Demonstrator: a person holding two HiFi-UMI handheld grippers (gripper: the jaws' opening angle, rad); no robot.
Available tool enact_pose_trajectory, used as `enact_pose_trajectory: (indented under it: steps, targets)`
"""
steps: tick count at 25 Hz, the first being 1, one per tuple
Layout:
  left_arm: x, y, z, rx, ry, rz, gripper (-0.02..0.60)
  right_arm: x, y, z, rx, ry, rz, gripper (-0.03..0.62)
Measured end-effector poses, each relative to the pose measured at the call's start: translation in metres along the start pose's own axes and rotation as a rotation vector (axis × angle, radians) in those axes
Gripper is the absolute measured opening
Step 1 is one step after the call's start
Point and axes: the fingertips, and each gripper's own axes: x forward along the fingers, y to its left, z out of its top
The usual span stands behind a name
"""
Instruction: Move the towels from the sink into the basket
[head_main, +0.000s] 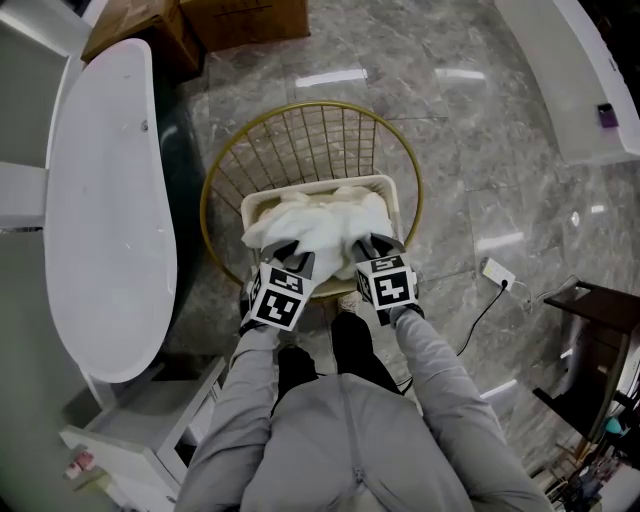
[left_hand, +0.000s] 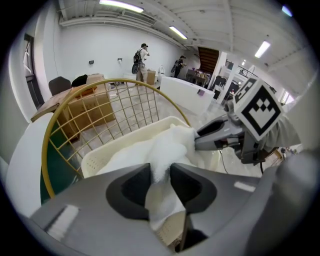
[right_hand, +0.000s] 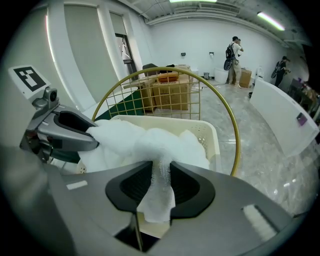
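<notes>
A white towel (head_main: 320, 222) lies bunched in the cream perforated basket (head_main: 398, 192), which sits inside a gold wire frame (head_main: 300, 108). My left gripper (head_main: 290, 256) is shut on the towel's near left part, and a fold of towel (left_hand: 150, 150) is pinched between the jaws of the left gripper (left_hand: 160, 182). My right gripper (head_main: 372, 248) is shut on the near right part, where a narrow strip of towel (right_hand: 150, 142) hangs down between the jaws of the right gripper (right_hand: 161, 182). Both grippers hang over the basket's near rim. The white oval sink (head_main: 105, 200) stands to the left, with no towel showing in it.
Cardboard boxes (head_main: 200, 25) stand beyond the sink and frame. A white counter (head_main: 570, 80) runs along the upper right. A power strip with a cable (head_main: 497, 273) lies on the marble floor to the right, near a dark stand (head_main: 600, 330). People stand far off (right_hand: 233, 52).
</notes>
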Motion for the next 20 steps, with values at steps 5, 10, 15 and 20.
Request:
enact_pose_trajectory:
  steps: [5,10,15,20]
  targets:
    - [-0.007,-0.005,0.000,0.013,-0.010,-0.010,0.157,-0.007,0.004,0.001,-0.005,-0.013,0.003,0.104]
    - [-0.019,-0.006,0.000,0.017,-0.028,-0.011,0.172,-0.020,0.008,0.005,-0.001,-0.030,-0.007,0.129]
    - [-0.035,-0.009,0.002,0.020,-0.055,-0.011,0.172,-0.044,0.012,0.018,0.009,-0.102,-0.035,0.129]
    - [-0.056,-0.009,0.010,0.024,-0.106,0.010,0.172,-0.073,0.017,0.039,0.017,-0.188,-0.050,0.129]
